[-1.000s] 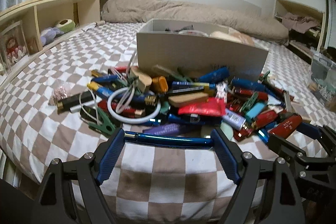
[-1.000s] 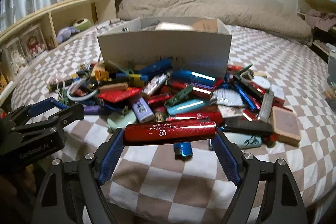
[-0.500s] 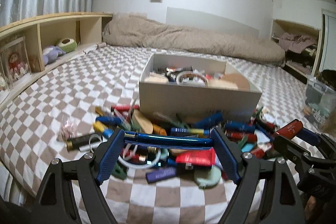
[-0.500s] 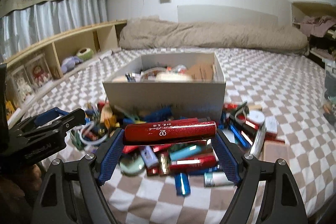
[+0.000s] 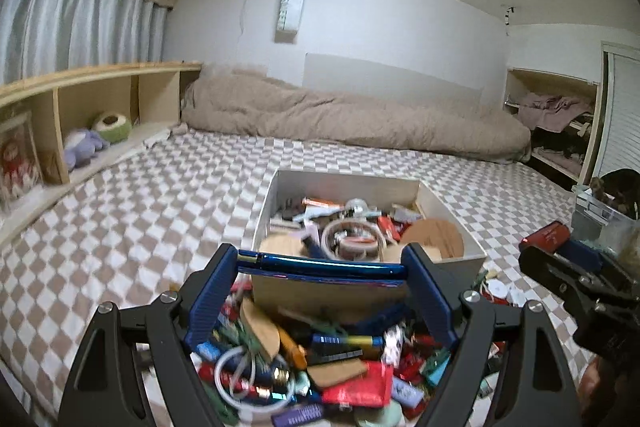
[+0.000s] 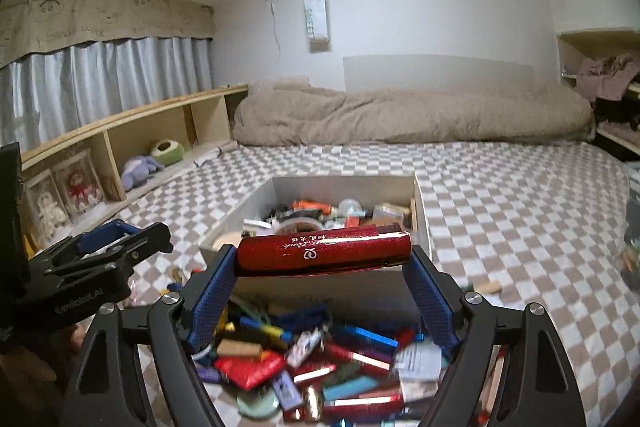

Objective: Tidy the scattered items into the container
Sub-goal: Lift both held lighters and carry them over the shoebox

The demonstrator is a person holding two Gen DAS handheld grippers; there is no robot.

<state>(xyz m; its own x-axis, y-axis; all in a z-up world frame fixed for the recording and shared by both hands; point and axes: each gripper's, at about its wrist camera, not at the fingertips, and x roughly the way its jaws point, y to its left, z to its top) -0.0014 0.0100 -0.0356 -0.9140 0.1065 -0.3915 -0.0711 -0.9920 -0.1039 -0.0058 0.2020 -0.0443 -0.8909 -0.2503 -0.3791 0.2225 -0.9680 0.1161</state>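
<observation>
My left gripper (image 5: 320, 267) is shut on a slim shiny blue case (image 5: 320, 264), held crosswise between its blue pads, in front of the near wall of the white open box (image 5: 276, 195). My right gripper (image 6: 322, 253) is shut on a glittery red case (image 6: 324, 251) with white script, lifted before the same white box (image 6: 256, 199). The box holds several small items. A heap of scattered items (image 5: 320, 367) lies on the checked bedspread in front of the box, below both grippers; the same heap (image 6: 320, 367) shows in the right wrist view.
The checked bedspread (image 5: 160, 195) stretches wide to the left and behind the box. A rolled beige duvet (image 5: 352, 123) lies at the far end. Wooden cubby shelves (image 5: 60, 115) with soft toys line the left side. A clear bin (image 5: 600, 215) stands at the right.
Both grippers have risen from just above the heap with their cases still held. The views have tilted so that the inside of the box now shows.
</observation>
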